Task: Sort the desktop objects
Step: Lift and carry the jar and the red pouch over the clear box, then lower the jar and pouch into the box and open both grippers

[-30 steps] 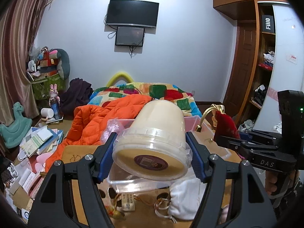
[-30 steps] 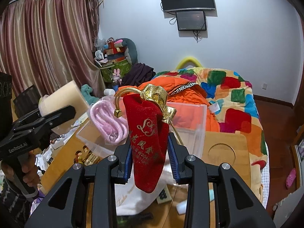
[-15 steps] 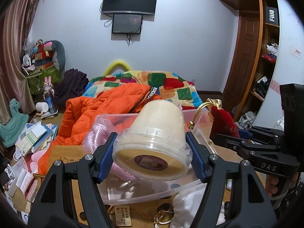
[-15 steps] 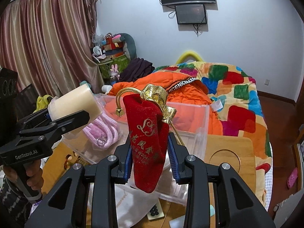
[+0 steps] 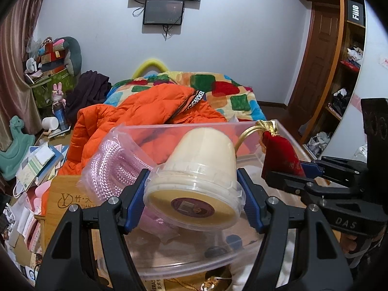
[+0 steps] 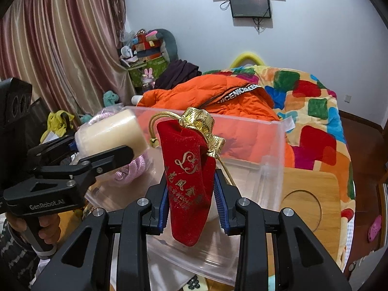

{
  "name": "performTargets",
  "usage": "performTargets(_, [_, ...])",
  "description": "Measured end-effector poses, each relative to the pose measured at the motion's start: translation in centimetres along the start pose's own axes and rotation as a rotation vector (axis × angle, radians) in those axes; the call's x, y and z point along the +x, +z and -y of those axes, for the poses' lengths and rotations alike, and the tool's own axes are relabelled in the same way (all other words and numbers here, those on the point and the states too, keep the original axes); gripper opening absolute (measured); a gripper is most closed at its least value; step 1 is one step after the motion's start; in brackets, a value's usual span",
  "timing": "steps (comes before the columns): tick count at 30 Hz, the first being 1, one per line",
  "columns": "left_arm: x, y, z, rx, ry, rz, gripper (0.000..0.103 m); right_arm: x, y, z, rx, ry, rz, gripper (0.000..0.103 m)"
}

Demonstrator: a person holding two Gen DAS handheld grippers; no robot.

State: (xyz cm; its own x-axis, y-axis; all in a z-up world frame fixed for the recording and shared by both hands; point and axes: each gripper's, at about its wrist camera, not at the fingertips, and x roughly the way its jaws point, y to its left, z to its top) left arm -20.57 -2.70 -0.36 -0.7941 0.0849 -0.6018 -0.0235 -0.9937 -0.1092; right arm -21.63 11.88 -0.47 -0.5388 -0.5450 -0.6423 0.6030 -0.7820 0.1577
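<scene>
A cluttered bedroom with a patchwork bed (image 5: pixel 218 89) lies behind the wooden desk (image 5: pixel 65 194); in the left wrist view the left gripper (image 5: pixel 194 194) clamps a cream lidded tub (image 5: pixel 201 174), tilted over the clear plastic bin (image 5: pixel 169 257), pink rope (image 5: pixel 114 167) beside it, seemingly inside; in the right wrist view the right gripper (image 6: pixel 191 201) pinches a red velvet pouch (image 6: pixel 189 177) above the bin's (image 6: pixel 269 169) near edge.
</scene>
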Motion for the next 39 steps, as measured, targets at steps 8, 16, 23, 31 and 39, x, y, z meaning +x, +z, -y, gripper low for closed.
performTargets(8, [1.2, -0.4, 0.1, 0.0, -0.028, -0.043, 0.069, 2.0, -0.4, -1.3, -0.073, -0.041, -0.054, 0.03])
performTargets(16, [1.2, -0.4, 0.4, 0.018, -0.016, -0.034, 0.063, 1.9, -0.8, -2.1, -0.123, -0.066, -0.054, 0.031])
performTargets(23, [-0.2, 0.2, 1.1, 0.085, 0.028, 0.011, 0.063, 1.8, -0.9, -2.1, -0.123, -0.086, -0.053, 0.035])
performTargets(31, [-1.2, 0.2, 0.9, 0.075, 0.028, 0.026, 0.063, 0.2, -1.0, -3.0, -0.166, -0.148, -0.002, 0.056])
performTargets(39, [-3.1, 0.0, 1.0, 0.07, 0.034, 0.05, 0.072, -2.6, -0.7, -2.8, -0.132, -0.183, 0.048, 0.064])
